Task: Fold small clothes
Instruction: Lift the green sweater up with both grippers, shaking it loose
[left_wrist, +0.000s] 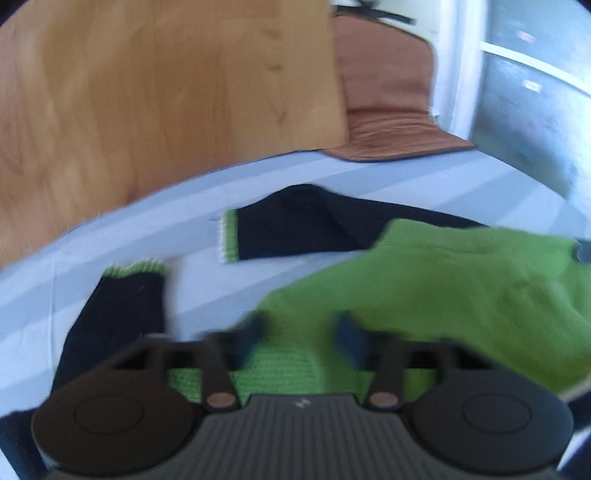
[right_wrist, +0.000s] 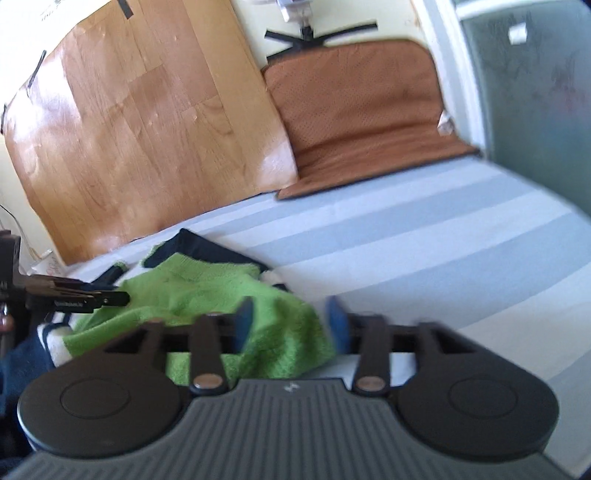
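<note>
A small knitted sweater lies on a blue-and-white striped sheet (left_wrist: 369, 177). Its green body (left_wrist: 443, 280) is bunched up, and two dark navy sleeves with green cuffs (left_wrist: 288, 229) (left_wrist: 122, 306) spread to the left. My left gripper (left_wrist: 301, 332) hovers low over the green knit near its ribbed hem, jaws apart, the cloth lying under and between the blurred fingers. In the right wrist view the green body (right_wrist: 207, 291) sits at left. My right gripper (right_wrist: 290, 321) stands open over its right edge, with no pad pressing on it. The left gripper (right_wrist: 110, 297) reaches in from the left.
A wooden board (right_wrist: 147, 129) leans at the back left, beside a brown perforated cushion (right_wrist: 369, 110). A white door frame (right_wrist: 454, 74) and frosted glass (right_wrist: 535, 92) stand at right. A black star-shaped chair base (right_wrist: 306, 37) stands behind. Bare striped sheet (right_wrist: 443, 240) stretches right of the sweater.
</note>
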